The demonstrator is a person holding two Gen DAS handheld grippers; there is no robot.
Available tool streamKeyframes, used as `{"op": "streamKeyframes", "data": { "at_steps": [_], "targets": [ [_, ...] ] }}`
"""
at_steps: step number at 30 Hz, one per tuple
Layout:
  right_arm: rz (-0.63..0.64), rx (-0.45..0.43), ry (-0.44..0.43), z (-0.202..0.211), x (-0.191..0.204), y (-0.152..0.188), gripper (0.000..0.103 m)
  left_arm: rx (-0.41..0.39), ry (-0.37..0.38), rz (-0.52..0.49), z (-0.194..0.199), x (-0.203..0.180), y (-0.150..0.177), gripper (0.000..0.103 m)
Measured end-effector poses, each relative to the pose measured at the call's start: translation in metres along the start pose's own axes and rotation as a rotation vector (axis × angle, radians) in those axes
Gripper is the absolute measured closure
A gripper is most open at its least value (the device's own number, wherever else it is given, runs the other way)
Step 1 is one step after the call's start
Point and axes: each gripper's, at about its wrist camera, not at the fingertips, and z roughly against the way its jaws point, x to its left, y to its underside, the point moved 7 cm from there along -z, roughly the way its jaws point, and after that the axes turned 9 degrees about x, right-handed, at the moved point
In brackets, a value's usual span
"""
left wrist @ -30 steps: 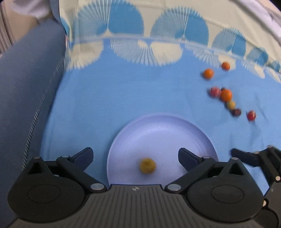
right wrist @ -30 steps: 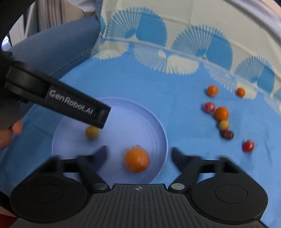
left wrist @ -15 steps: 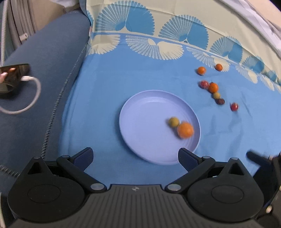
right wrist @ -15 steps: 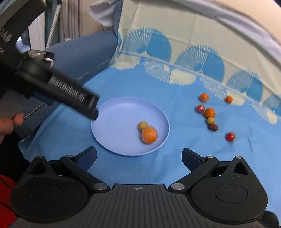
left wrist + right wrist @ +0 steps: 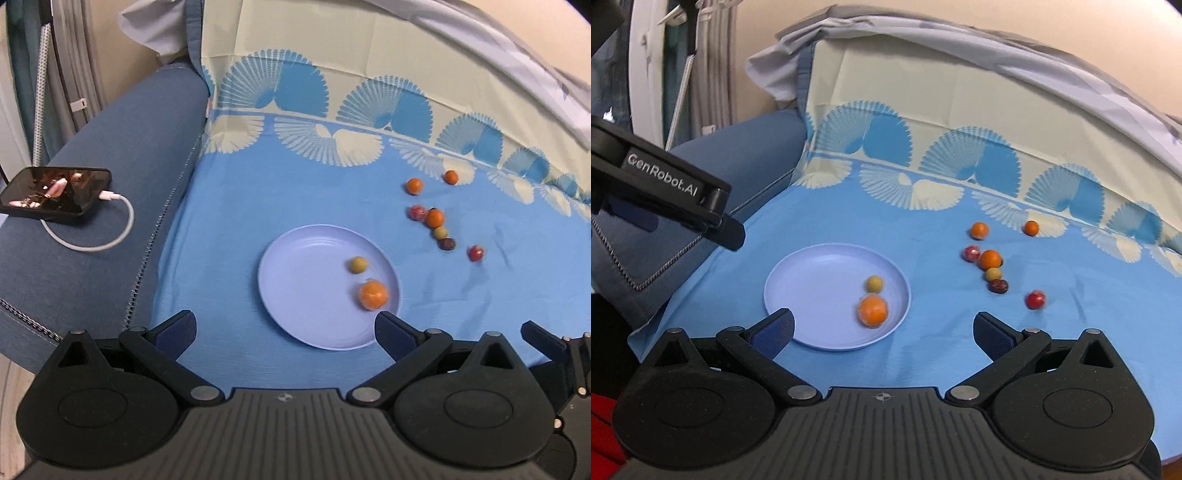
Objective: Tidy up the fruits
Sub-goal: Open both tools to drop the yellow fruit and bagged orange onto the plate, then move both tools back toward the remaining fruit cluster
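Hovering with both sets of jaws wide apart and empty, orange (image 5: 873, 310) and yellow fruit (image 5: 874, 284) lying in the plate (image 5: 798, 280) just ahead, risking loose fruit (image 5: 990, 259) rolling off across the soft cloth (image 5: 923, 354).

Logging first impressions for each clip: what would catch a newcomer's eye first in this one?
The lavender plate in the middle of the blue cloth stands out, with an orange and a small yellow-green fruit on its right side. To its right, seven small orange, red, dark and yellowish fruits lie loose on the cloth. Far left, a phone on a white cable rests on the blue sofa arm.
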Motion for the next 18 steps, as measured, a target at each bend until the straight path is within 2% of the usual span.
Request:
{"op": "streamKeyframes", "data": {
  "at_steps": [6,12,18],
  "targets": [
    [-0.029,0.0,0.02,0.0,-0.009,0.001,0.001,0.014,0.012,-0.055,-0.002,-0.02,-0.002,0.0],
    [-0.043,-0.011,0.035,0.005,-0.015,0.004,0.001,-0.017,0.006,-0.043,0.004,-0.023,-0.008,0.0],
    [-0.057,-0.009,0.042,0.005,-0.017,0.005,0.001,0.003,-0.003,-0.046,0.001,-0.02,-0.003,0.0]
  ]
}}
